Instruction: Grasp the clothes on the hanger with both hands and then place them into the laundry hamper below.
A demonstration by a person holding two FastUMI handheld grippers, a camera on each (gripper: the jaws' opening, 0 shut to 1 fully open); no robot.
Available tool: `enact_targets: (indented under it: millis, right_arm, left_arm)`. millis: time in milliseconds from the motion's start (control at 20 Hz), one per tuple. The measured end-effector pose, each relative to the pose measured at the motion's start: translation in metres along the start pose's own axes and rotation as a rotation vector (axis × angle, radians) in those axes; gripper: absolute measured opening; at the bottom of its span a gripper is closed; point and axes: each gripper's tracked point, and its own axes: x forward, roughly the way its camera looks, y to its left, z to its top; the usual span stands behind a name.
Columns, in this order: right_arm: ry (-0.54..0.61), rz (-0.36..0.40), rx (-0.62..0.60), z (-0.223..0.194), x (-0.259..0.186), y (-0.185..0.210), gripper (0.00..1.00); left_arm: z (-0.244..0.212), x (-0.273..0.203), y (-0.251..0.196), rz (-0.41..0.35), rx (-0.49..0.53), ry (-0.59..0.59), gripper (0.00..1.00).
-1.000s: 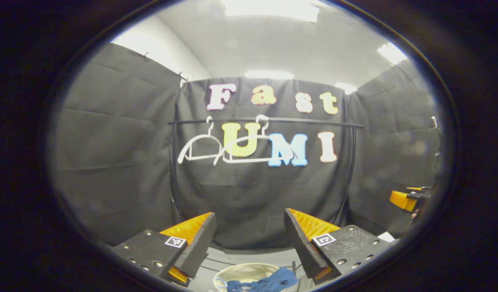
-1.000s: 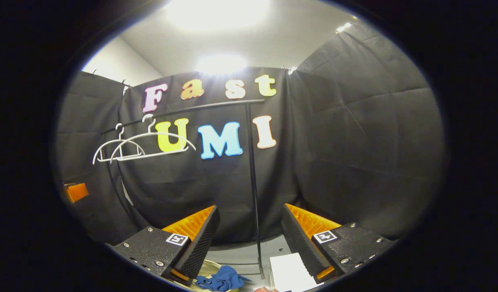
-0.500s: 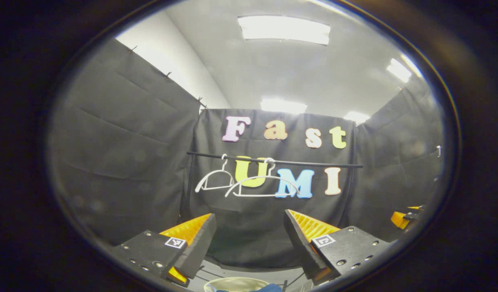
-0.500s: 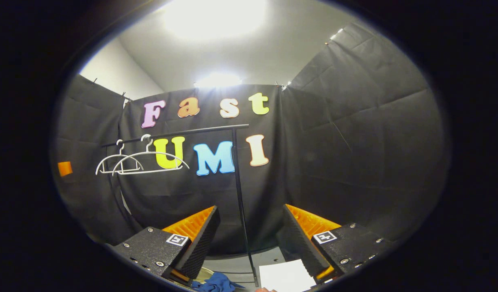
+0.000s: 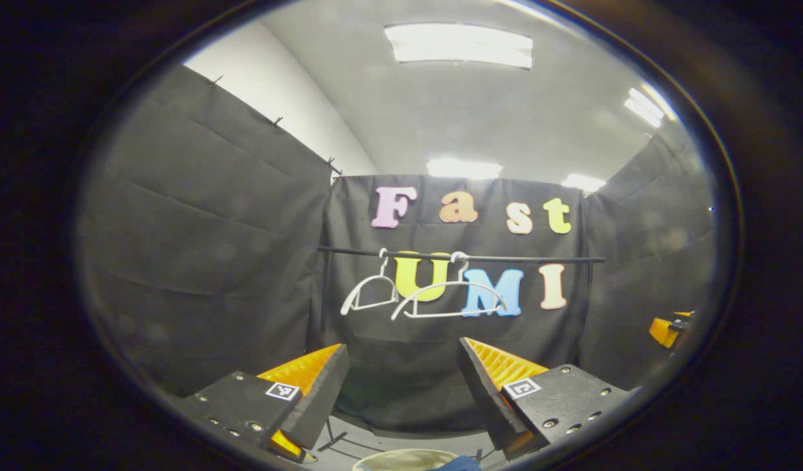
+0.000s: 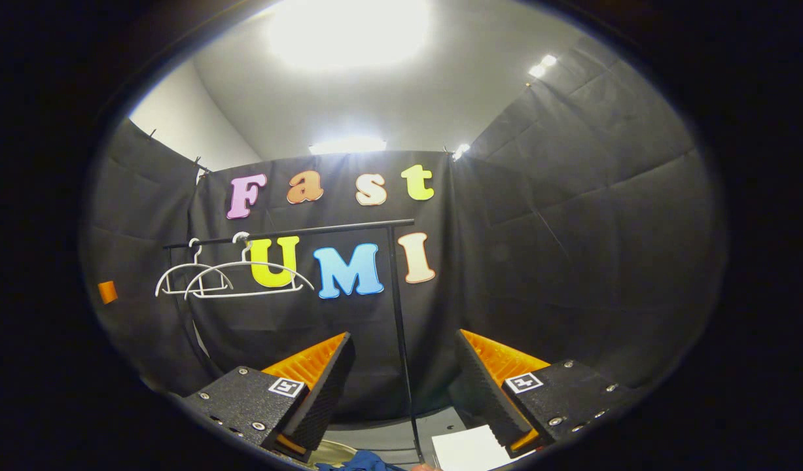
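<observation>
Both hangers (image 5: 450,297) hung bare on the far rail (image 5: 460,257). The blue clothes (image 6: 360,462) lay low and near in the hamper (image 5: 406,459), so the drop looked done. The left tool (image 5: 401,379) and right tool (image 6: 401,379) pointed at the wall, fingers apart and empty, likely because nothing was left to carry.

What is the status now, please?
Both grippers open, empty. Hangers bare on the rail. Blue clothes in hamper. Nothing in the way.
</observation>
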Motion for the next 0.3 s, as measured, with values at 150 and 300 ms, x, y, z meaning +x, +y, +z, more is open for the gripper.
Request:
enact_targets:
  millis: [150, 300]
  right_arm:
    - [-0.007, -0.011, -0.017, -0.004, -0.003, 0.014, 0.91]
    - [-0.002, -0.016, -0.044, -0.008, -0.009, 0.023, 0.91]
  left_arm:
    - [-0.011, 0.005, 0.019, -0.005, 0.034, -0.006, 0.96]
    - [-0.022, 0.009, 0.026, -0.021, 0.049, 0.0, 0.96]
